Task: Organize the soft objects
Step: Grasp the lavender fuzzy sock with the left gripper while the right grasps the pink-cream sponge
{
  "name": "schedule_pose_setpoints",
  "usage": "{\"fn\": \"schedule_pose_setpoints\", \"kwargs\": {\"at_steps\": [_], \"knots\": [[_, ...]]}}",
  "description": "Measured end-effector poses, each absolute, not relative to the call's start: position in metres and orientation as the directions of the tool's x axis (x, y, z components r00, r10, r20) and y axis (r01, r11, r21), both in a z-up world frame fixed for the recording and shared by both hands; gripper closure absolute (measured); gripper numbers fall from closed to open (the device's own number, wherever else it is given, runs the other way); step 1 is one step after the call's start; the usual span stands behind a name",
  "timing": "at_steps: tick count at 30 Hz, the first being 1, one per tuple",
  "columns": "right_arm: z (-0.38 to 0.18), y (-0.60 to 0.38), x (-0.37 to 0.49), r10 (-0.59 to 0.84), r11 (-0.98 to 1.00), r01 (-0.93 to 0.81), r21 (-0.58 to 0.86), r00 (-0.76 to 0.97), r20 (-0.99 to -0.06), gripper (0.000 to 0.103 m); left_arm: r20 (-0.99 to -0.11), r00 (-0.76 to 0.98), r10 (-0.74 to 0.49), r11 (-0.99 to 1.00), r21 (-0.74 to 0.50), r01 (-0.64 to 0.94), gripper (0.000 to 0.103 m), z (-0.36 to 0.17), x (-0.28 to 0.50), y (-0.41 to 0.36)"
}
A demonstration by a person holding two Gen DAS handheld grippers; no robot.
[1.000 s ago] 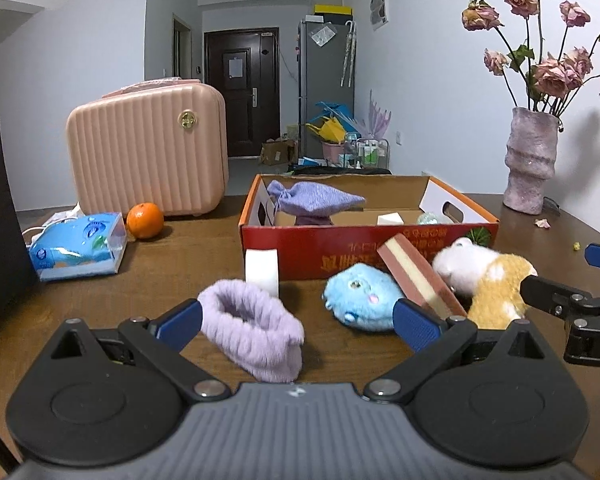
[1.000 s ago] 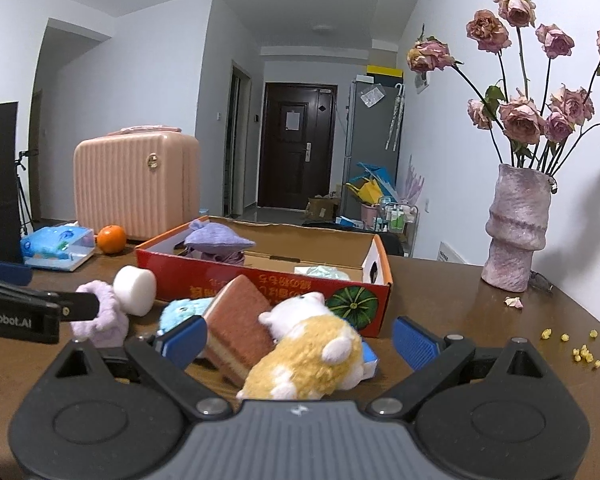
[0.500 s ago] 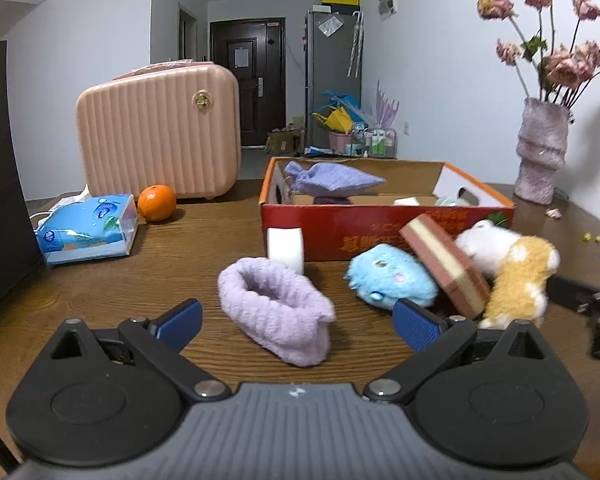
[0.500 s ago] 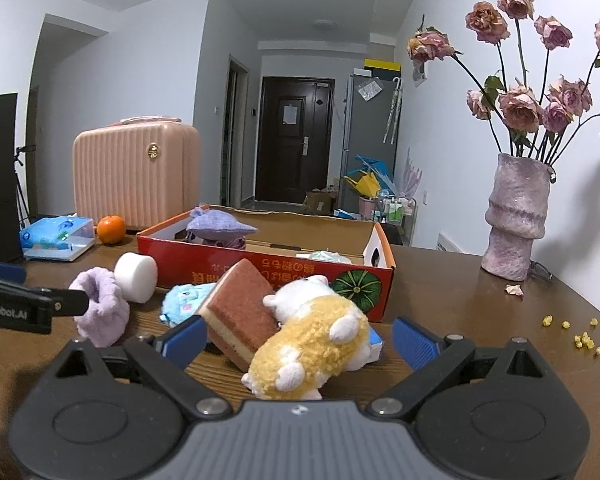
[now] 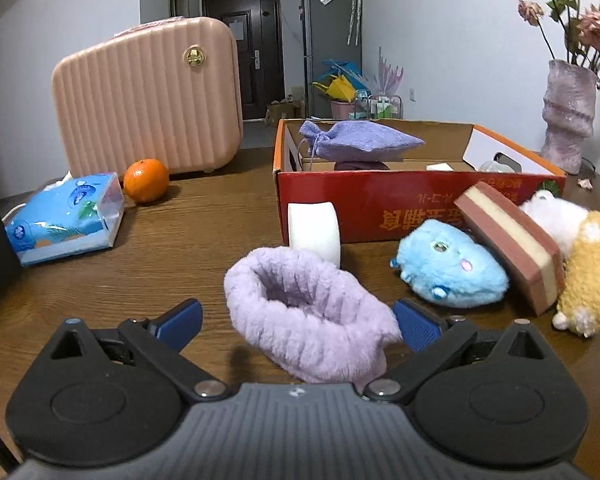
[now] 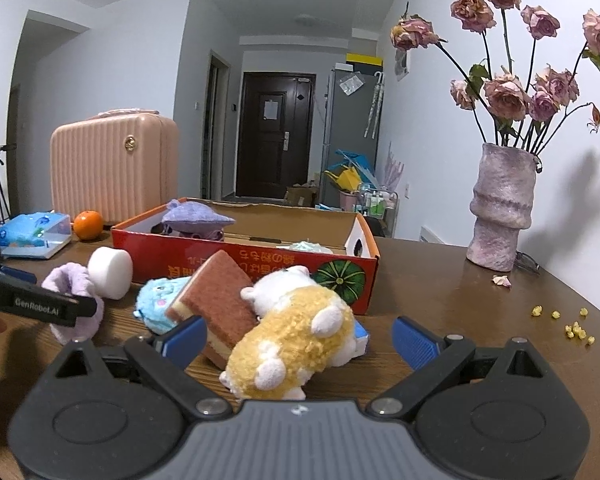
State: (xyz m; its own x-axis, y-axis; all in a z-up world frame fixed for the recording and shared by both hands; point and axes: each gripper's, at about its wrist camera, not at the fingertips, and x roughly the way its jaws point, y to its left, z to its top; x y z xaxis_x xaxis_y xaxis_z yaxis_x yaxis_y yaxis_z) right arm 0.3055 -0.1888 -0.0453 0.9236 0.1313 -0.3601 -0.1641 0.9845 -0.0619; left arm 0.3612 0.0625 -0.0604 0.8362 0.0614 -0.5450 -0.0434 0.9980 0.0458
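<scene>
A fluffy lilac headband (image 5: 312,316), looped and ribbed, is bracketed on the wooden table (image 5: 172,248) by the spread left gripper (image 5: 296,322). A woolly yellow hamster plush (image 6: 296,344) is framed by the parted right gripper (image 6: 300,338).

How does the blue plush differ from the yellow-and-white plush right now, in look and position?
The blue plush is one pale blue colour; the yellow-and-white plush is patched in two. The blue plush lies left of the leaning sponge block, the yellow-and-white plush right of it. The yellow-and-white plush sits between the open right gripper's fingers; the blue plush is outside both grippers. Both are fluffy and lie on the table outside the red box.
</scene>
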Motion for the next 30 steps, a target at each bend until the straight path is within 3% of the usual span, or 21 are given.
{"fn": "schedule_pose_setpoints", "kwargs": {"at_steps": [7,11,20,30], "knots": [[-0.05,-0.185,0.311,0.107,0.987,-0.143,-0.071,0.923,-0.37,0.004,-0.566,0.819,0.098,0.995,0.047,-0.087,0.002,-0.067,0.375,0.069],[-0.052,-0.184,0.312,0.099,0.987,-0.138,-0.082,0.927,-0.363,0.004,-0.579,0.813,0.057,0.998,0.026,-0.052,0.031,-0.067,0.375,0.071],[-0.055,-0.181,0.315,0.084,0.986,-0.128,-0.104,0.932,-0.352,0.004,-0.573,0.818,0.059,0.998,0.038,-0.045,0.066,-0.064,0.37,0.07],[-0.053,-0.174,0.309,0.111,0.985,-0.149,-0.091,0.937,-0.33,0.004,-0.491,0.87,0.056,0.998,0.031,-0.046,0.069,-0.044,0.342,0.072]]}}
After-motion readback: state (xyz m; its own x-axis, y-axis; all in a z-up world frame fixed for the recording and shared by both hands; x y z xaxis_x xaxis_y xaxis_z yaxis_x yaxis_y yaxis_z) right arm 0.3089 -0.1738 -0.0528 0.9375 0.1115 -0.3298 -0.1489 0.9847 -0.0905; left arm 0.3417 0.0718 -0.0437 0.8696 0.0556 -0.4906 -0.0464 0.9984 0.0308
